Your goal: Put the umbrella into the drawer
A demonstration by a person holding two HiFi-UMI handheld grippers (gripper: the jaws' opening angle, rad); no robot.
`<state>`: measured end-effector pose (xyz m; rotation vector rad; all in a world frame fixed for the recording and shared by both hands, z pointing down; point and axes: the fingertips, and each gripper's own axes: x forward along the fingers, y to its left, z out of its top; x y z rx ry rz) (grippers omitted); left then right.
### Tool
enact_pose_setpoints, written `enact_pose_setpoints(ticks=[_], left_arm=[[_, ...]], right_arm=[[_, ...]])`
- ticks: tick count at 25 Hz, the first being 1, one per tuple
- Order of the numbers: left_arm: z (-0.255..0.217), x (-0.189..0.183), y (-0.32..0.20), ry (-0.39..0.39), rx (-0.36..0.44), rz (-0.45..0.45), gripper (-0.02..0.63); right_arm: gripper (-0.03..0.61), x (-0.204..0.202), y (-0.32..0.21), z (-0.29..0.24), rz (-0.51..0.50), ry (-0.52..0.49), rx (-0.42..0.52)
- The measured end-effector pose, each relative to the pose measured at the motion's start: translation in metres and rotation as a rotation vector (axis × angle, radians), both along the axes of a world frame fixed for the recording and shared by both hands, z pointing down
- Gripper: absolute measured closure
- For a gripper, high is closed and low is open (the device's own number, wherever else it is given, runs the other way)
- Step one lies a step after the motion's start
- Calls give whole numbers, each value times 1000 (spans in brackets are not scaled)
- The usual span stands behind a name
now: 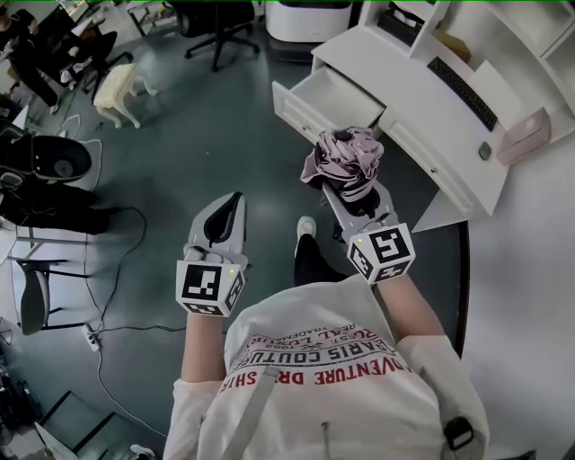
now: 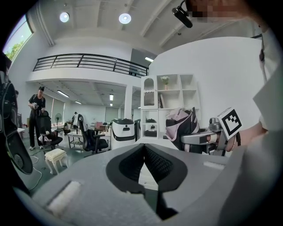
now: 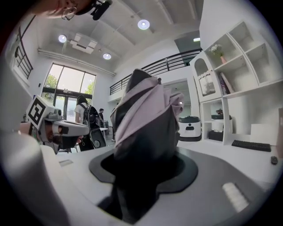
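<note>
A folded pink and black umbrella [image 1: 346, 160] sticks up out of my right gripper [image 1: 356, 194], whose jaws are shut on its lower part. In the right gripper view the umbrella [image 3: 146, 119] fills the middle between the jaws of my right gripper [image 3: 142, 165]. Just beyond it, a white drawer [image 1: 302, 115] stands pulled out of the white desk [image 1: 422, 135], and its inside looks bare. My left gripper [image 1: 232, 205] hangs over the floor to the left, tips together with nothing between them; its own view shows my left gripper [image 2: 143, 152] the same way, with the umbrella [image 2: 179, 126] to its right.
A keyboard [image 1: 460, 90] and a pink box [image 1: 524, 135] lie on the desk. A white shelf unit [image 3: 230, 84] rises behind it. A small stool [image 1: 121, 90], an office chair [image 1: 220, 27] and cables [image 1: 117, 269] are on the floor to the left.
</note>
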<state>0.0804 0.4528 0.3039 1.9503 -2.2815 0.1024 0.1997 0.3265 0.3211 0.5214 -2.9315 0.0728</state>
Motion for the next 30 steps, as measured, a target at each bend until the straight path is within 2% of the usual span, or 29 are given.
enact_pose_setpoints(ticks=[6,13,18,23,30], left_arm=[[3,-67,-95,20,-26,-54,607],[-19,-115,-230,2,-8,-28,607],[-15,-139,-294,9,-19,-9,607],[-4,-159,-350,28,-57,61,607],[10,-188,-445,49,-71,255,607]], right_arm=[[376,-68,-103,11,-20,30,-43],[376,-127,-224,9,-36,53,-42],[376,-149,-289,13,-10,56,-61],[374,-159,-333,24,39,82,-83],[374,-179,-389,48,187,125,-127]])
